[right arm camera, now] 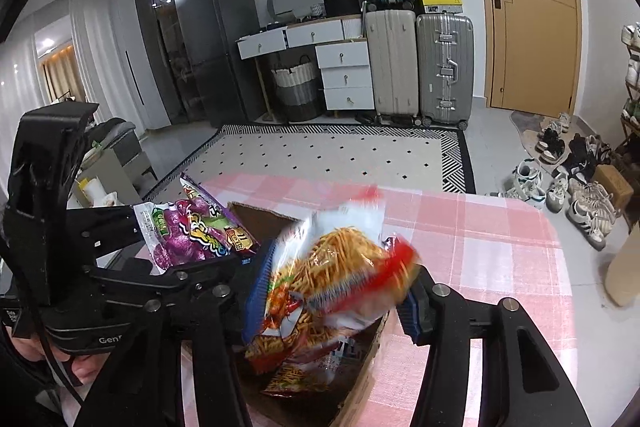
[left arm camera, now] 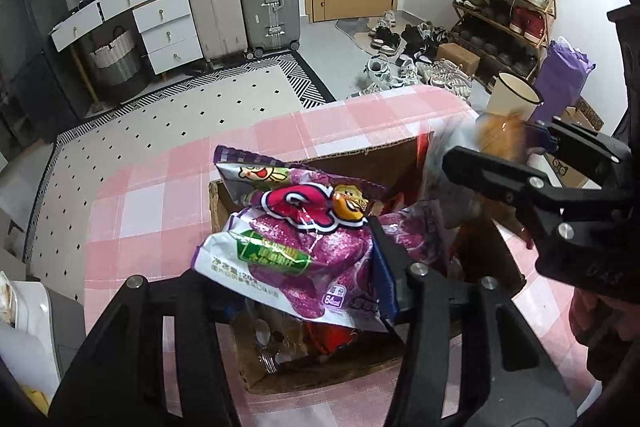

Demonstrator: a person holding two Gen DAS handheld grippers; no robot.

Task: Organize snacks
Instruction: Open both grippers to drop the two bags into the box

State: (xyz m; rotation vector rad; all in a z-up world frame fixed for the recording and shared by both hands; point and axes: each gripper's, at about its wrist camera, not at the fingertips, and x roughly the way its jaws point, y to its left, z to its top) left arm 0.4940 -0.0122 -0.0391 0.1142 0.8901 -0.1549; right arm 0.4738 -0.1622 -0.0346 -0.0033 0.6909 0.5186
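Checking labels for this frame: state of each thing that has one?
purple snack bag: between left gripper jaws, over box
noodle snack bag: between right gripper jaws, blurred
cardboard box: open, snacks inside
door: closed

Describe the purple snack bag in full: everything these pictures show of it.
The purple snack bag is glossy, crinkled plastic film, purple and white, printed with a red cartoon logo, a green label and sugared purple candy. It looks sealed and puffy. It sits tilted between the fingers of the left claw, over the open cardboard box of other packets on the pink checked tablecloth. Whether the pads press it is unclear.
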